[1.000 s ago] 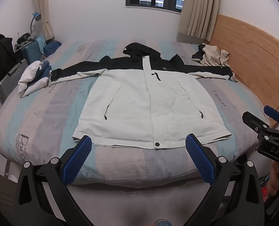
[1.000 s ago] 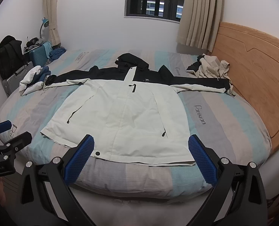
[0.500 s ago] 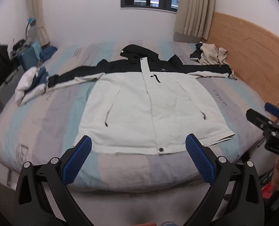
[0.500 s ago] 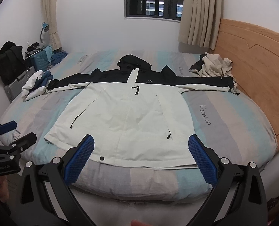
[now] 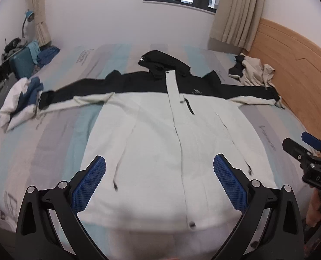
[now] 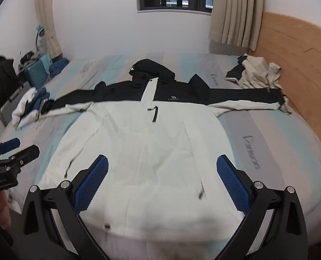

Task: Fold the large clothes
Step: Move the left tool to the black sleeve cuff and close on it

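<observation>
A large jacket (image 5: 160, 138) (image 6: 143, 151), white below and black across shoulders, sleeves and hood, lies flat and face up on the bed with both sleeves stretched out sideways. Its hem is nearest me. My left gripper (image 5: 159, 184) hangs open above the lower part of the jacket, holding nothing. My right gripper (image 6: 161, 184) is open too, over the hem area, empty. Each gripper shows at the edge of the other's view: the right gripper (image 5: 308, 151), and the left gripper (image 6: 10, 153) held by a hand (image 6: 0, 208).
The bed (image 5: 58, 134) has a striped grey and light blue cover. A white and blue clothes pile (image 5: 19, 99) lies by the left sleeve end, a beige pile (image 5: 253, 71) near the wooden headboard (image 5: 295, 69) on the right. A teal suitcase (image 5: 21, 62) and black bag (image 6: 0, 80) stand at the left.
Both grippers have moved forward and lower over the bed, so the jacket now fills more of each view. Jaws stay open. The jacket has not moved.
</observation>
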Demonstrator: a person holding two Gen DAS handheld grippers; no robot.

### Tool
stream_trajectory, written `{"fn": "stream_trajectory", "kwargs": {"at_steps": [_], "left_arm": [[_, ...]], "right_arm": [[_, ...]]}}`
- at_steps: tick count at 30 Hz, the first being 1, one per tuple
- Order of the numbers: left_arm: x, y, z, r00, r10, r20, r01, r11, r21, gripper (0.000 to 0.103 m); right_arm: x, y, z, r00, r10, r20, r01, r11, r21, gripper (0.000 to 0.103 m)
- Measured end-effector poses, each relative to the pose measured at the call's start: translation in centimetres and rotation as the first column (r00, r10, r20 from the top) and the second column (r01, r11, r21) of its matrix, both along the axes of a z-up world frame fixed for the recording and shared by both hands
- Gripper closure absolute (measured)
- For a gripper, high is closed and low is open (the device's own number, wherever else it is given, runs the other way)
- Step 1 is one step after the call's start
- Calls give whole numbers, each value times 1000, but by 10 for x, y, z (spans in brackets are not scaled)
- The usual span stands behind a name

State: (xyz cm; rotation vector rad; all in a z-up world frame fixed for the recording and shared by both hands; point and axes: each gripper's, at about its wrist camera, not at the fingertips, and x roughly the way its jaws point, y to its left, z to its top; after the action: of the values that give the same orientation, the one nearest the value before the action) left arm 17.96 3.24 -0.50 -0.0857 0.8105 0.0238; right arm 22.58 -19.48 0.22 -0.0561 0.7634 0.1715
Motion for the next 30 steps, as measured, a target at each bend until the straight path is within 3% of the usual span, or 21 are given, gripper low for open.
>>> {"fn": "stream_trajectory", "kwargs": {"at_steps": [8,15,19,25,30], "left_arm": [[113,45,-19,1000,-15,-16,15,1000,15,6],[208,84,-41,996,-89,-28,90,995,45,6],[260,105,-59,994,-98,-45,99,995,6,6],[330,134,-96,996,-69,-60,70,998,8,6],[375,164,-126,998,8,-60,-7,1000,19,6]], "right_arm": [[104,30,-22,999,-47,2,47,997,-65,7],[183,73,-36,994,-90,63,100,979,-176,7],[226,79,-48,993,-108,48,115,976,-185,7],[294,78,-73,996,-75,39,82,973,-217,7],[350,78,-104,1000,-25,-5,23,971,-237,7]]}}
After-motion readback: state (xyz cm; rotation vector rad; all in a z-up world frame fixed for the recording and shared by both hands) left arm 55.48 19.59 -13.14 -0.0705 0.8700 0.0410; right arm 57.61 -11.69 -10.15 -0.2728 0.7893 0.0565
